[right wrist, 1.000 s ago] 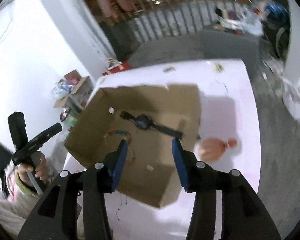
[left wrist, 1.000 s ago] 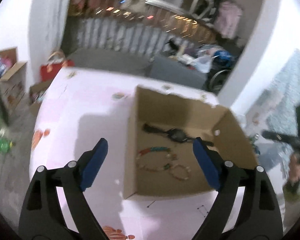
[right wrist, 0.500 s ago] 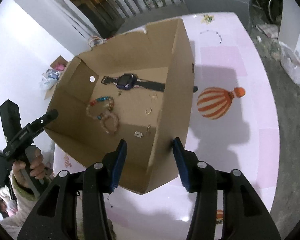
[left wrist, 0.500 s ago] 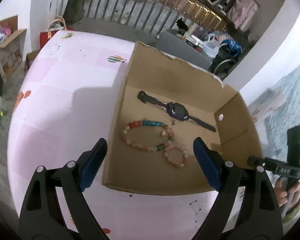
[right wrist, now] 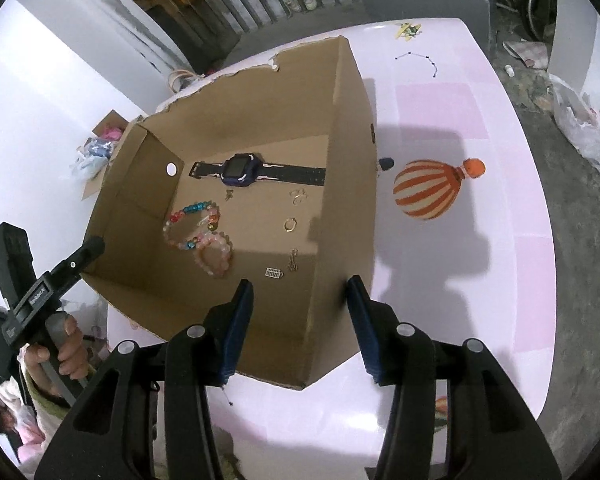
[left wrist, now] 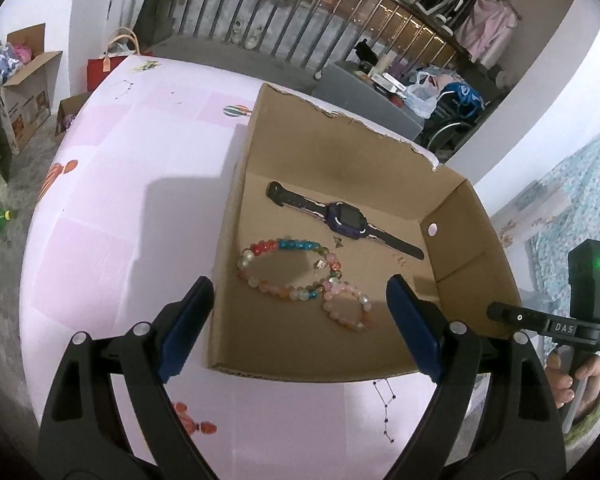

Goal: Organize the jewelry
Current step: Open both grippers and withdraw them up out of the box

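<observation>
The jewelry is lying in the cardboard box [left wrist: 364,160] on the pink tabletop [left wrist: 140,208]. Both the left gripper [left wrist: 300,316] and right gripper [right wrist: 300,316] are being held spread and empty. The beaded bracelets [left wrist: 288,268], light and limp, are best pinched across the strand. Small rings [right wrist: 290,224] near the box's right wall are being shown only in the right view.

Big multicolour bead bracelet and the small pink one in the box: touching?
Touching. In the left wrist view the multicolour bracelet meets the pink bracelet bead to bead at its right end, with no cardboard between. The right wrist view agrees.
</observation>
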{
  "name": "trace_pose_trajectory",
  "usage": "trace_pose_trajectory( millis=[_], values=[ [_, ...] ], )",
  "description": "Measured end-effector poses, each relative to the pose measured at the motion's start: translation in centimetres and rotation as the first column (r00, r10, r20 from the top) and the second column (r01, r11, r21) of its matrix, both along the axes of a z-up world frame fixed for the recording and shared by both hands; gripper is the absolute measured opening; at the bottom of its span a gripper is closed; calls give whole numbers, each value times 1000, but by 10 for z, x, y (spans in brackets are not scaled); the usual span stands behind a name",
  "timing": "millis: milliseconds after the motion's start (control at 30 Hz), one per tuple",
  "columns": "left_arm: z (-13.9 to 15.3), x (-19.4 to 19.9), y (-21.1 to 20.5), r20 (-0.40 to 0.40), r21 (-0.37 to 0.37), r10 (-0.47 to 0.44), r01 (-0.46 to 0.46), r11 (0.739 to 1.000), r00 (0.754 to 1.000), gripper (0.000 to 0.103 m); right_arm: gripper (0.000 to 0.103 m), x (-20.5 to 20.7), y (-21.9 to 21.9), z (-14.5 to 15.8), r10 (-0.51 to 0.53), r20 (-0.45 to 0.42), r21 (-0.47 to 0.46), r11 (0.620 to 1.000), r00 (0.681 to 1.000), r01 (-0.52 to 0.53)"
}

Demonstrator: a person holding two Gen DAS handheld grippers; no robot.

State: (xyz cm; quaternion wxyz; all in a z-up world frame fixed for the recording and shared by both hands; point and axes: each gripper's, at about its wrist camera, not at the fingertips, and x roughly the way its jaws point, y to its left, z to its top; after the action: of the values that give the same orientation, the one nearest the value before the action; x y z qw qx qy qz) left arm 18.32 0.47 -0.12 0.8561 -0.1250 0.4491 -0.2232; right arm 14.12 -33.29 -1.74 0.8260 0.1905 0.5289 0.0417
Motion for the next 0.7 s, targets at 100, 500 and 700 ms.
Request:
trace_pose_trajectory(
  millis=[100,500,700],
  values=[
    [3,-8,3,5,-6,3,-3,1000,1000,83,49,-5,1,1,3,5,-6,1000,1000,-3],
    [4,-22,12,16,2,22,-22,1000,1000,83,49,-16,13,-2,35,18,-36,999,999,-35],
    [0,-22,14,24,-12,15,-15,1000,1000,83,49,-19,17,-4,30,24,-51,998,999,-29]
  ],
)
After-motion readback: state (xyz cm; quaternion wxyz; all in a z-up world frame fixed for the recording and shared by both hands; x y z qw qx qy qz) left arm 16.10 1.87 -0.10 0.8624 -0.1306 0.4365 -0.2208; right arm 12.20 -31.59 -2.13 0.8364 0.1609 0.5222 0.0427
